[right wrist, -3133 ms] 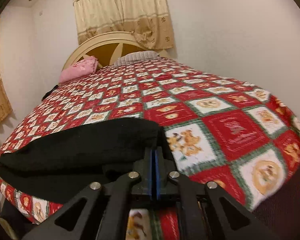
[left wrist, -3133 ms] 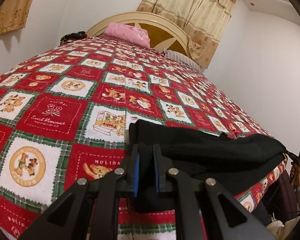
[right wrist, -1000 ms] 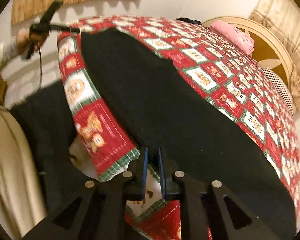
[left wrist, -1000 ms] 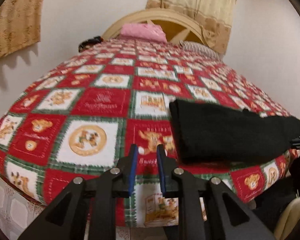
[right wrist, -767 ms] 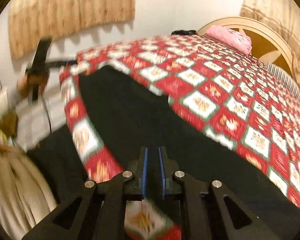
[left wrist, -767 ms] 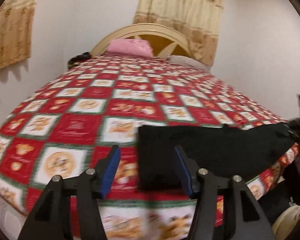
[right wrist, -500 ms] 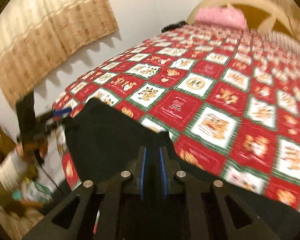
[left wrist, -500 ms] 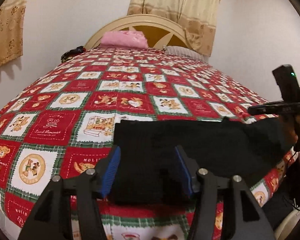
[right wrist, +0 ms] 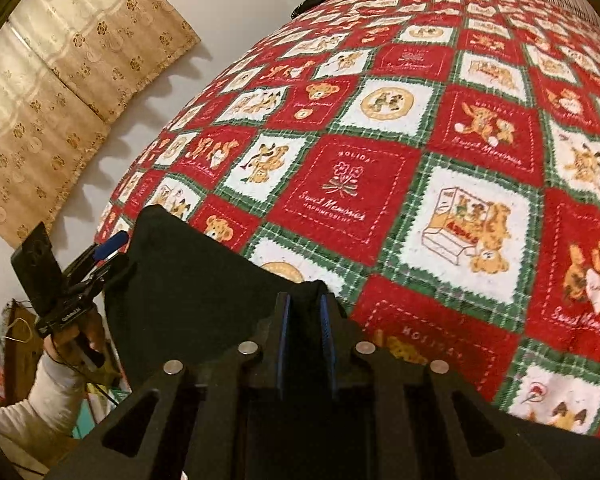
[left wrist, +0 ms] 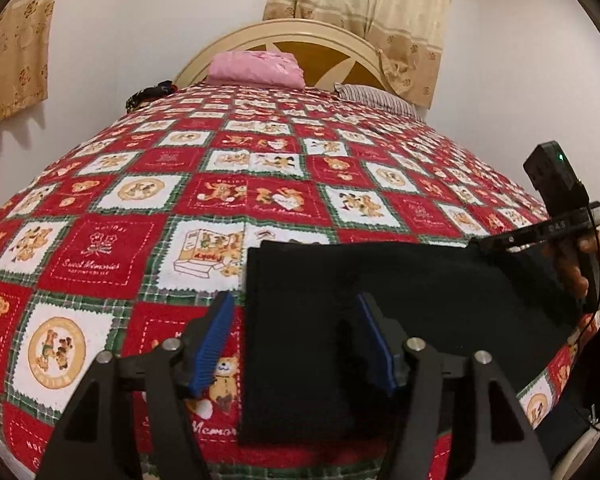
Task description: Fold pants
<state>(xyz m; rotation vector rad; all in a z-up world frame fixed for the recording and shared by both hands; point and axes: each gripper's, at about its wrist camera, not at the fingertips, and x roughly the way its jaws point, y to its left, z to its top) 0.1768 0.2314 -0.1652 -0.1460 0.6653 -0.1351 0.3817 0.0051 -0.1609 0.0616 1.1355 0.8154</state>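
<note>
The black pants (left wrist: 420, 292) lie folded in a flat band along the near edge of the bed. My left gripper (left wrist: 294, 340) is open and its jaws are still spreading. It straddles the band's left end, with one pad over the blanket and the other over the cloth, neither pressing. In the right wrist view a raised fold of the pants (right wrist: 188, 280) fills the gap of my right gripper (right wrist: 305, 320), whose jaws are opening. The left gripper (right wrist: 112, 252) shows at the pants' far end, and the right gripper (left wrist: 500, 240) at their right end.
A red, white and green bear-print blanket (left wrist: 260, 200) covers the bed. A pink pillow (left wrist: 256, 70) and a striped one (left wrist: 376, 96) lie by the headboard, with a dark bundle (left wrist: 148, 94) to their left. A white sleeve (right wrist: 48, 396) shows below the bed edge.
The left jaws have spread from nearly shut to wide and moved over the pants' left end. The right gripper swung across and rolled, and its jaws have parted a little around the cloth.
</note>
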